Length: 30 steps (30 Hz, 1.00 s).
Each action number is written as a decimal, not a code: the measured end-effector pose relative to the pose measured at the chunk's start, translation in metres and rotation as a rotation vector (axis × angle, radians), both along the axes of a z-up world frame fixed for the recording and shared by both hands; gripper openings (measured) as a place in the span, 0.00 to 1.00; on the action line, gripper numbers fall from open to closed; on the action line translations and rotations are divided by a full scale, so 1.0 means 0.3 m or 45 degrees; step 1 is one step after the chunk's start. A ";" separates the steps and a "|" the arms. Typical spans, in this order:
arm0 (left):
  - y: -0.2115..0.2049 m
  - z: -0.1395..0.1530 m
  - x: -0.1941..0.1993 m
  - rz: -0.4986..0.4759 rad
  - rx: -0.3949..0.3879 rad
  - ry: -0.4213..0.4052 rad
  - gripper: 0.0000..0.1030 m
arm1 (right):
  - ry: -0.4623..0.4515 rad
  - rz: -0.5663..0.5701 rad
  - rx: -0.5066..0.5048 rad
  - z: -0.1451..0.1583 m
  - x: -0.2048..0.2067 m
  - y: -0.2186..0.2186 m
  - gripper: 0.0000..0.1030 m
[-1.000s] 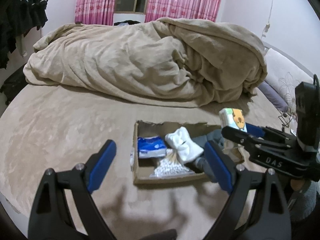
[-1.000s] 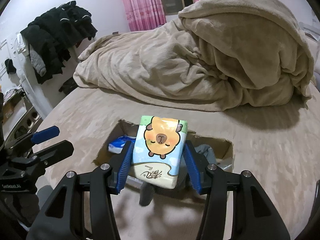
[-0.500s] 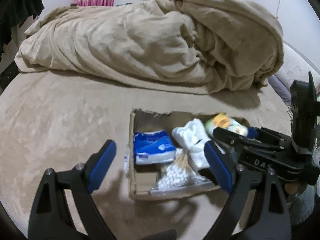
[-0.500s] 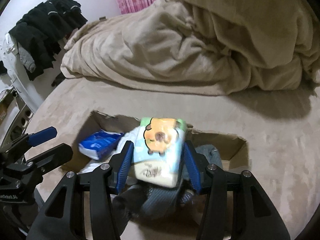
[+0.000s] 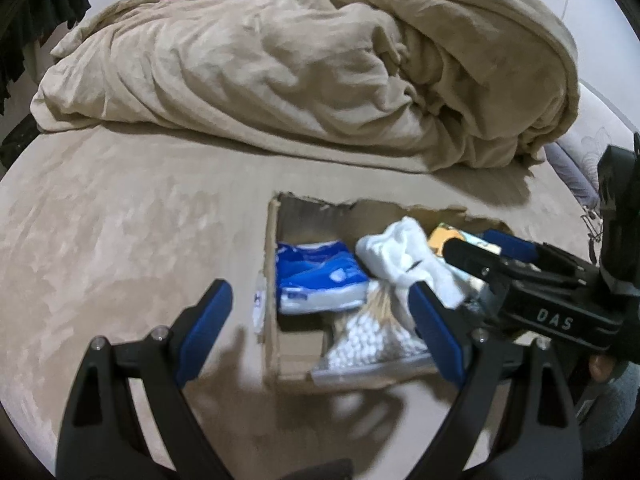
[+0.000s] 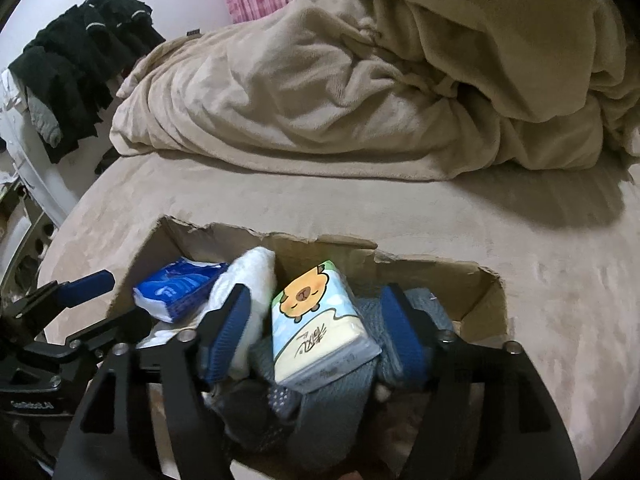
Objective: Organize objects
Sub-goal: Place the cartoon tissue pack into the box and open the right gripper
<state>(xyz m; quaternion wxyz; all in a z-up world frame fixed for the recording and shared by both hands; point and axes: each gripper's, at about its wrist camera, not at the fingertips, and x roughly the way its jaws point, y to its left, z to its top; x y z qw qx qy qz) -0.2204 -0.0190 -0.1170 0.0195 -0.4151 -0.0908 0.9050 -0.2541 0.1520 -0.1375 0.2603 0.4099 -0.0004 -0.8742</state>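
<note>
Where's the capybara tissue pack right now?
In the right wrist view the capybara tissue pack lies in the cardboard box, on grey socks, right of the white cloth, between the right gripper's just-opened jaws.

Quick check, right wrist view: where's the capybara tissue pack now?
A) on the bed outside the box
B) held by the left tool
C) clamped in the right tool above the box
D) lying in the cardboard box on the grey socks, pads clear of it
D: the tissue pack lies in the cardboard box on the grey socks, and the right tool has just opened, pads off it.
</note>
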 end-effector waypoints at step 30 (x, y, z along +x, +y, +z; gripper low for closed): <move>0.031 0.256 0.488 -0.011 0.050 0.149 0.88 | 0.182 -0.030 -0.043 0.314 0.495 0.144 0.76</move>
